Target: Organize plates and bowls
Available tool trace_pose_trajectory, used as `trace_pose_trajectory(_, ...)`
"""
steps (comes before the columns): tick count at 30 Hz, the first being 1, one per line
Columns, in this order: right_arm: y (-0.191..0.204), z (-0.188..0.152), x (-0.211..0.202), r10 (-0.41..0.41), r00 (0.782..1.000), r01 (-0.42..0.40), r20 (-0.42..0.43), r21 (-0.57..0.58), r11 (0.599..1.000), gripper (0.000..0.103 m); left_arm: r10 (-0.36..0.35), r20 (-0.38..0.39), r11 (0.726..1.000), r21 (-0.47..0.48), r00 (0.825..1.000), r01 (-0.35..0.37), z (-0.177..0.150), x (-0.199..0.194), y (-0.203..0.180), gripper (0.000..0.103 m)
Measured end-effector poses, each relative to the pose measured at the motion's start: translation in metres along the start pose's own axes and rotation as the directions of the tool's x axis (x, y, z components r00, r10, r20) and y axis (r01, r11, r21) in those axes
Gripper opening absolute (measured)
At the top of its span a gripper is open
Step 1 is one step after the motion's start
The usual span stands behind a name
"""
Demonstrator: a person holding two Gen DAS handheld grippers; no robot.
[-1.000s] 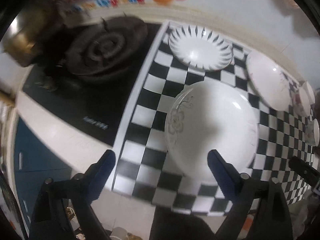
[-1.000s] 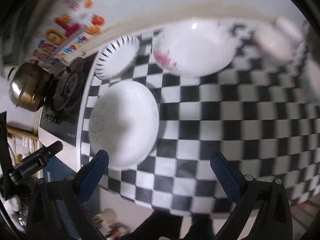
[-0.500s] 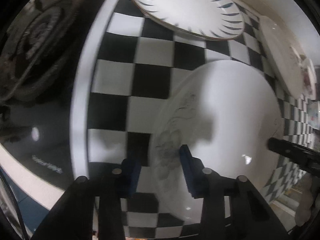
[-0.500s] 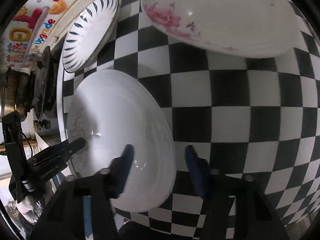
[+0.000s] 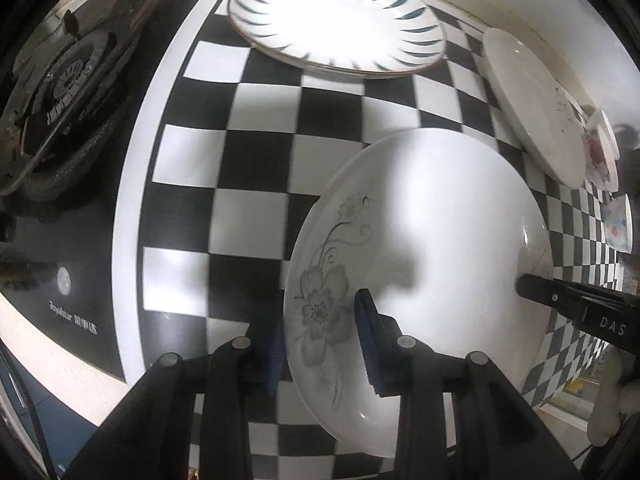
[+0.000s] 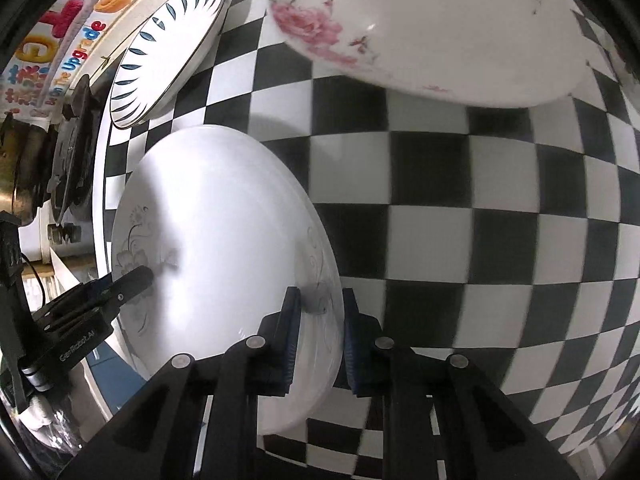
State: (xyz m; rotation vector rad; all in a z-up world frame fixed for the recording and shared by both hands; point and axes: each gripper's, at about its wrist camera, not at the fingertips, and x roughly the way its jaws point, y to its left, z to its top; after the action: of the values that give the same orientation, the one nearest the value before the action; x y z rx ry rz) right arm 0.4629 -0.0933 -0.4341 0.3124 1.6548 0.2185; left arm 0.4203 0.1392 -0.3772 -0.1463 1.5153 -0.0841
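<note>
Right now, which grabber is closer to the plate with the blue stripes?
Left. The left gripper grips the grey-flower plate on the edge facing the blue-striped plate. The right gripper grips that plate's opposite edge, farther away.

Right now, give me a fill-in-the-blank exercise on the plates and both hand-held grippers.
1. The left hand-held gripper and the right hand-held gripper clamp opposite rims of the same ____.
2. That white plate carries a grey ____ drawing.
3. The plate with blue dashes lies nearest the ____.
4. The cloth under the plates has a black-and-white ____ pattern.

Missing words: plate; flower; stove; checkered
</note>
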Motion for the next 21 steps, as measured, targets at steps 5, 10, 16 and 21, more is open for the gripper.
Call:
trace_pose_trajectory(5,-0.017,-0.013,-0.013,0.002,1.000,-0.002,0.029,-0.005,1.000,0.021,-0.004,0.019,1.000,0.018,1.000,0.003,-0.009,-0.016,-0.031,0.030)
trace_pose_trajectory(10,-0.043,-0.027,-0.032,0.012,0.998,-0.013,0.059,0.020,1.000,0.020,-0.013,0.034,0.999,0.051,0.999,0.012,-0.016,-0.022,-0.065,0.030)
trace_pose_trajectory(16,-0.089,-0.039,-0.054,0.009,0.996,-0.015,0.087,0.066,0.998,0.020,-0.024,0.024,0.995,0.100,0.999,0.022,-0.016,-0.005,-0.103,0.030)
trace_pose_trajectory(21,-0.122,-0.048,-0.055,0.000,0.996,-0.009,0.092,0.091,0.996,0.020,-0.012,0.009,0.992,0.126,1.000,0.011,-0.024,0.014,-0.133,0.030)
